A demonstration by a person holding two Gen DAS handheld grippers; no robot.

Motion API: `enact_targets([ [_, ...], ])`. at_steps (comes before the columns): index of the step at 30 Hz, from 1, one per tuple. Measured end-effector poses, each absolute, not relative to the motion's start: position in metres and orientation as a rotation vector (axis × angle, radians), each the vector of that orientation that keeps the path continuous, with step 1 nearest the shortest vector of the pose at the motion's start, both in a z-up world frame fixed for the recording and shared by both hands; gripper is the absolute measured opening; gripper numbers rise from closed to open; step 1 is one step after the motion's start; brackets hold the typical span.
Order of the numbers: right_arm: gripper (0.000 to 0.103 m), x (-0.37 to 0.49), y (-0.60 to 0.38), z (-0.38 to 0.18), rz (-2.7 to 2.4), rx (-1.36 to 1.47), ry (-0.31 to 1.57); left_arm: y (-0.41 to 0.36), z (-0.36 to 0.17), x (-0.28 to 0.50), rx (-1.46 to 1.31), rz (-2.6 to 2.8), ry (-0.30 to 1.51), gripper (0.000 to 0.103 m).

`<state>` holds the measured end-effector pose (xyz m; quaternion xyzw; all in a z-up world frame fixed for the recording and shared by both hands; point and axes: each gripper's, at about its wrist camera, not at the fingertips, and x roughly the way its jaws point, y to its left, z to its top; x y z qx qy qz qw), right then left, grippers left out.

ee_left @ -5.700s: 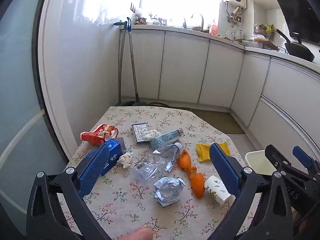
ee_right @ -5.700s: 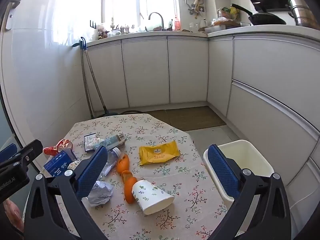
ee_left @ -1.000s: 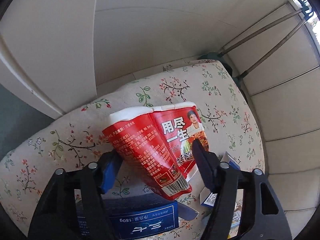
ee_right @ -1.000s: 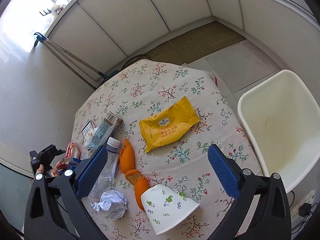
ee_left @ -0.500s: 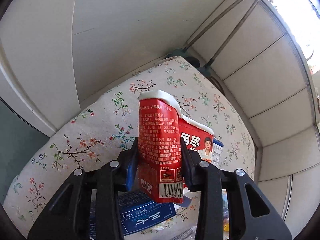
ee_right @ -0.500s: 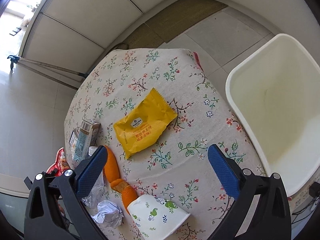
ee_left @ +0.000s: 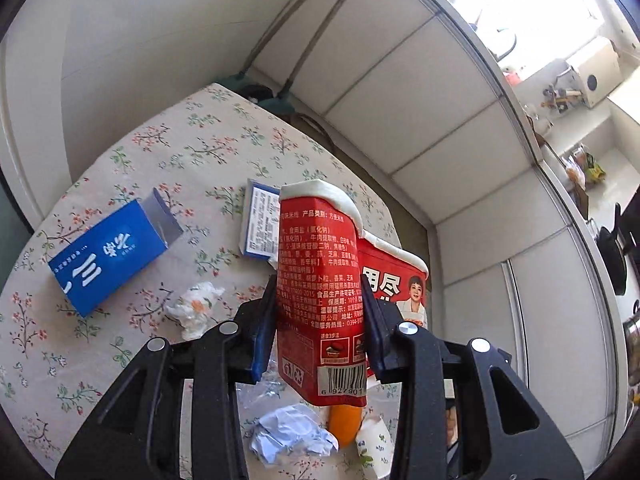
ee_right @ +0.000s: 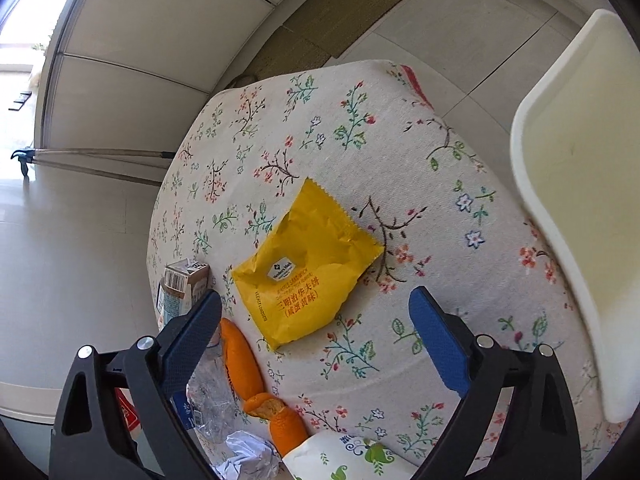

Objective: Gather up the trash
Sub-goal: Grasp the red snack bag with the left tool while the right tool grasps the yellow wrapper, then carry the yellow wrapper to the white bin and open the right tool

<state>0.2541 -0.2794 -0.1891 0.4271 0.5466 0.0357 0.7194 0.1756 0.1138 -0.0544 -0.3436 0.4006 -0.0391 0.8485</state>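
My left gripper [ee_left: 320, 320] is shut on a crushed red noodle cup [ee_left: 320, 300] with a white rim and holds it up above the floral table [ee_left: 160, 152]. My right gripper [ee_right: 316, 320] is open and empty, hovering just above a yellow snack wrapper [ee_right: 308, 264] that lies flat on the table [ee_right: 400, 140]. A white trash bin [ee_right: 576, 184] stands beside the table's right edge in the right wrist view.
On the table lie a blue box [ee_left: 108, 256], a small printed box [ee_left: 258, 220], a crumpled tissue [ee_left: 194, 308], crumpled paper [ee_left: 288, 436], orange peel [ee_right: 240, 364], a crushed plastic bottle [ee_right: 208, 400], a paper cup [ee_right: 344, 456] and a carton [ee_right: 180, 288]. White cabinets [ee_left: 400, 92] stand behind.
My left gripper has lifted the red noodle cup off the table and swung toward the table's middle. My right gripper has dropped closer over the yellow wrapper.
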Motion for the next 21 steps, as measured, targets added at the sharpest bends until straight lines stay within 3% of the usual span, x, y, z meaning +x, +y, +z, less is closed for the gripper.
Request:
enact_targets([
  [5, 0.079, 0.261, -0.266, -0.198, 0.065, 0.940, 1.195, 0.113, -0.055, 0.173, -0.699, -0.086, 0.835, 0.036],
  [13, 0.010, 0.271, -0.251, -0.209, 0.090, 0.916, 1.211, 0.113, -0.059, 0.169, -0.714, -0.104, 0.863, 0.036],
  [16, 0.004, 0.270, -0.247, -0.206, 0.073, 0.870, 1.204, 0.112, -0.058, 0.170, -0.717, -0.106, 0.866, 0.036],
  [21, 0.003, 0.266, -0.241, -0.180, 0.098, 0.781, 1.146, 0.110, -0.054, 0.170, -0.704, -0.119, 0.852, 0.036],
])
